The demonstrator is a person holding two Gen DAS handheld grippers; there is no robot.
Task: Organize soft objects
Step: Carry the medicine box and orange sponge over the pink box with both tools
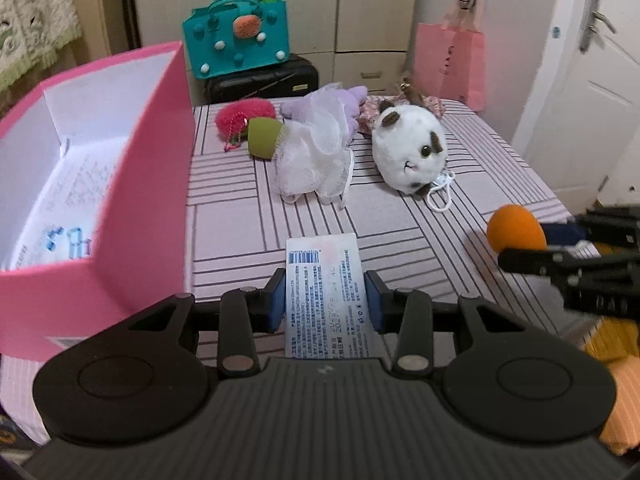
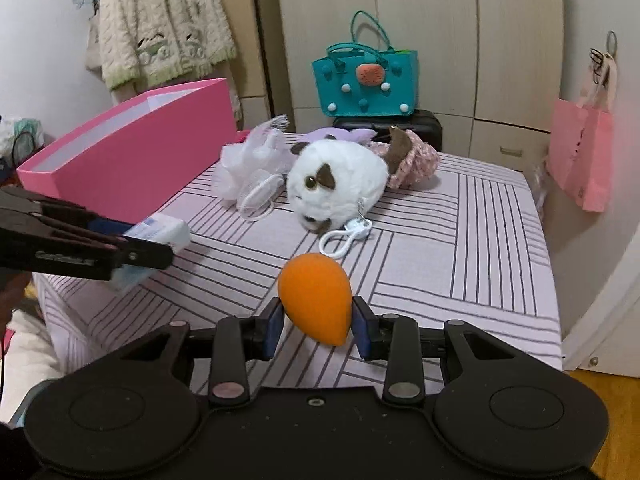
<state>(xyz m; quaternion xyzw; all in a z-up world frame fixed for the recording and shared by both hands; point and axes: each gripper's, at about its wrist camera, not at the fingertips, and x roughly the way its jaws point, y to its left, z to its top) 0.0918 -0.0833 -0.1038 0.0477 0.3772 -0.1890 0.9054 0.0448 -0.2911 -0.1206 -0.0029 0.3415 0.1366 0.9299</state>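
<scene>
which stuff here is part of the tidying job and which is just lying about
Part of the job:
- open pink box
- white printed tissue pack, clamped in left gripper
- orange egg-shaped sponge, clamped in right gripper
- white-and-brown plush animal
- white mesh bath pouf
- olive green sponge
- red fuzzy pompom

Just lying about:
- teal felt handbag
- pink paper bag
- cream knitted cardigan

We are seeing the open pink cardboard box [image 1: 120,184] sitting left on the striped pink tablecloth [image 1: 400,240], the white plush toy [image 1: 408,148] lying right of the white mesh pouf [image 1: 316,152], the teal felt handbag [image 1: 236,36] standing behind them.
</scene>
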